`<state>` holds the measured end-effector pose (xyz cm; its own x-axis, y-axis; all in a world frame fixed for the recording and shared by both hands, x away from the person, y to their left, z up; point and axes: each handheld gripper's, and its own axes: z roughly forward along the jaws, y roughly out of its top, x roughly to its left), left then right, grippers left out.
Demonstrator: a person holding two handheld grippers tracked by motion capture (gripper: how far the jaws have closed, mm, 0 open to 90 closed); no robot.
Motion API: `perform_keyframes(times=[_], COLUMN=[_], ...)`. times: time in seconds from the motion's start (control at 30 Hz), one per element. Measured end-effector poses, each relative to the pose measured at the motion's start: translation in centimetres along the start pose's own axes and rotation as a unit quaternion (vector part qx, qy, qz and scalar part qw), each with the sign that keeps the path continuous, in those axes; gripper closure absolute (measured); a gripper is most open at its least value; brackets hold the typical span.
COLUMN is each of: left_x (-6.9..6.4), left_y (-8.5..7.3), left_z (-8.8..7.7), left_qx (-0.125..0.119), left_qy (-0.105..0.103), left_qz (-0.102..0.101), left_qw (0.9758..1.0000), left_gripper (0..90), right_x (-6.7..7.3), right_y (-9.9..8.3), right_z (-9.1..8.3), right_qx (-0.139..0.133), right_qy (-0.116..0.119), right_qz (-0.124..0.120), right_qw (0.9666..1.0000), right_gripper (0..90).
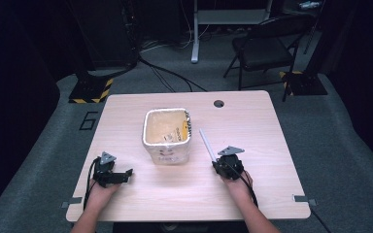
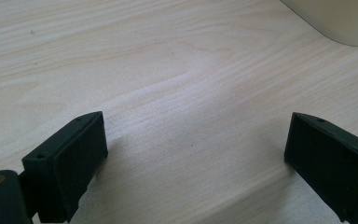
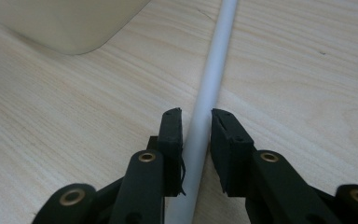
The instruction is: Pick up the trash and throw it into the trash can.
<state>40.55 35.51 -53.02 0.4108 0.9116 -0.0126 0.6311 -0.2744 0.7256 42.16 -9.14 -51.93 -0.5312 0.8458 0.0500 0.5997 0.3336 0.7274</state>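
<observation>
A thin white rod (image 1: 206,143) (image 3: 210,79) lies on the wooden table (image 1: 252,121), pointing away from the person, just right of a cream square bin (image 1: 167,133). My right gripper (image 1: 220,163) (image 3: 196,119) is shut on the rod's near end, both black pads pressed against its sides. My left gripper (image 1: 126,174) (image 2: 196,144) rests low over the table at the front left, jaws wide apart with bare wood between them. The bin's rounded corner (image 2: 335,23) shows at the upper right of the left gripper view, and its base (image 3: 70,23) at the upper left of the right gripper view.
The bin holds a yellow-labelled package (image 1: 175,132). A cable hole (image 1: 218,103) sits near the table's far edge. Beyond the table stand a folding chair (image 1: 267,46) and a desk leg (image 1: 194,34), with cables on the carpet.
</observation>
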Motion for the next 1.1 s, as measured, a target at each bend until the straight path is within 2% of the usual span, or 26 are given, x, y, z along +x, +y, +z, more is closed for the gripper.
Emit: perform_keyframes(times=[0.17,0.3,0.33,0.43,0.87,1.1], left_x=[0.0,0.0,0.0,0.0,0.0,0.0], left_y=[0.0,0.0,0.0,0.0,0.0,0.0], left_z=[0.0,0.0,0.0,0.0,0.0,0.0], left_qx=[0.0,0.0,0.0,0.0,0.0,0.0], left_qy=[0.0,0.0,0.0,0.0,0.0,0.0], left_qz=[0.0,0.0,0.0,0.0,0.0,0.0], left_qw=[1.0,1.0,1.0,1.0,1.0,1.0], left_gripper=[5.5,5.5,5.5,5.5,5.5,5.5], right_x=[0.0,0.0,0.0,-0.1,-1.1,-1.8], right_y=[0.0,0.1,0.1,0.1,0.8,1.0], right_z=[0.0,-0.1,-0.1,-0.2,-2.0,-2.9], right_qx=[0.002,0.006,0.009,0.01,0.003,0.0], right_qy=[-0.006,-0.007,-0.007,-0.006,-0.002,0.004], right_qz=[-0.015,-0.012,-0.001,0.004,-0.001,0.012], right_qw=[0.9999,0.9999,0.9999,0.9999,1.0,0.9999], right_gripper=[78.3,78.8,78.9,79.1,79.4,79.5])
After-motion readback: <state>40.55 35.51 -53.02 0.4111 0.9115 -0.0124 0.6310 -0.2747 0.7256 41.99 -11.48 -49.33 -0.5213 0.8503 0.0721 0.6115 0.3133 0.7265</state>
